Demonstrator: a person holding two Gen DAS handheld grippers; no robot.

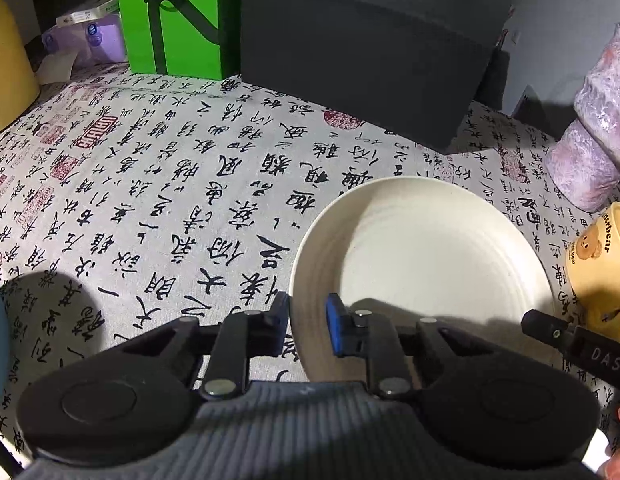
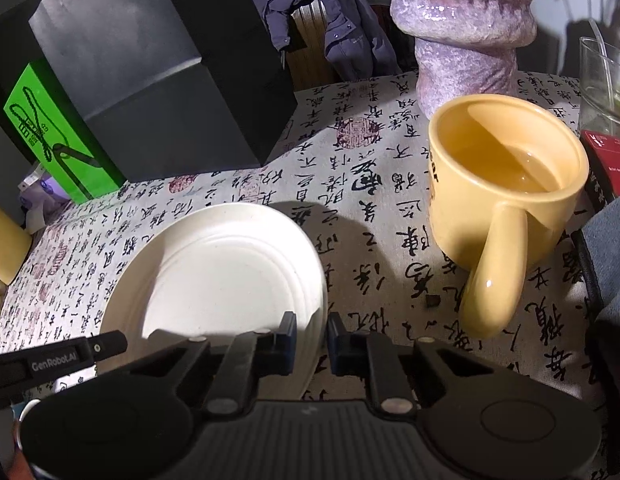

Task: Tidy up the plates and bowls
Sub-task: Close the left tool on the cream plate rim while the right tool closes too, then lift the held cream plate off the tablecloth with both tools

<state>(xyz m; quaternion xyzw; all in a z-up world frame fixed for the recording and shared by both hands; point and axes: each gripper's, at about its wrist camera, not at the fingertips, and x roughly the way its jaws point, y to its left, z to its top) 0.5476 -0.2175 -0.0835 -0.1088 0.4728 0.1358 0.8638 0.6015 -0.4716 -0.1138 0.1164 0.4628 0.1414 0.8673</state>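
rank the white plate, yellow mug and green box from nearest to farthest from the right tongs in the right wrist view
1. white plate: its rim sits between the right tongs
2. yellow mug: right, beyond the plate
3. green box: far left, at the back

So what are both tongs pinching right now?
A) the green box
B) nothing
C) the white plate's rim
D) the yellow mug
C: the left tongs and the right tongs each straddle the rim of the white plate, on opposite sides.

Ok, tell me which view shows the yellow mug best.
The right wrist view: the yellow mug shows whole, with handle and inside. The left wrist view catches only part of it at the right edge.
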